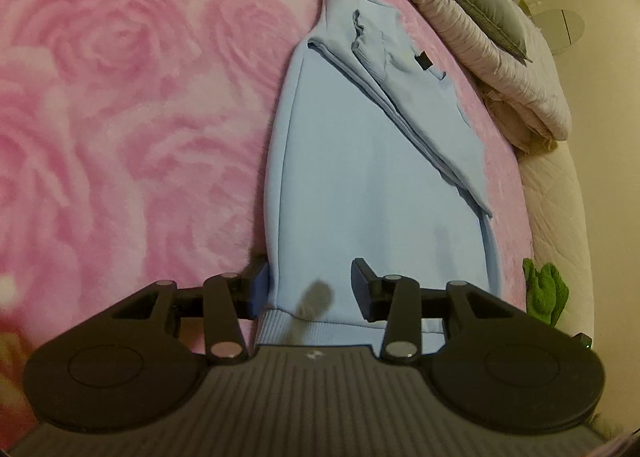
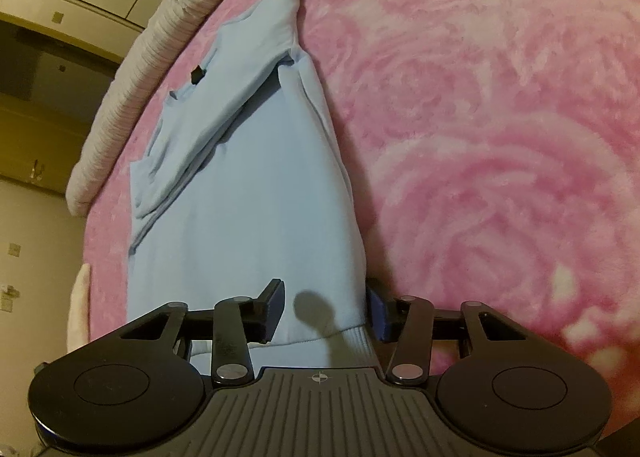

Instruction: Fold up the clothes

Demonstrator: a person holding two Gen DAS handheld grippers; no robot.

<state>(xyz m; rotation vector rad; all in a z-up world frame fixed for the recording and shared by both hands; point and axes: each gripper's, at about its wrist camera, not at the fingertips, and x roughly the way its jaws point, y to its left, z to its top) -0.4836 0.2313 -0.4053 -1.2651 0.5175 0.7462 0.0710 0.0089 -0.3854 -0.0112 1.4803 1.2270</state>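
Sweatshirt's (image 1: 360, 197) ribbed hem ducks under both gripper bodies, green thing (image 1: 546, 291) by the mattress edge is anyone's guess.

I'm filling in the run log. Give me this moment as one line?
stage: sleeves folded in, final fold pending | left claw: open at sweatshirt hem corner | right claw: open at other hem corner | surface: pink blanket

Both grippers (image 1: 312, 289) (image 2: 326, 311) low, fingers apart.
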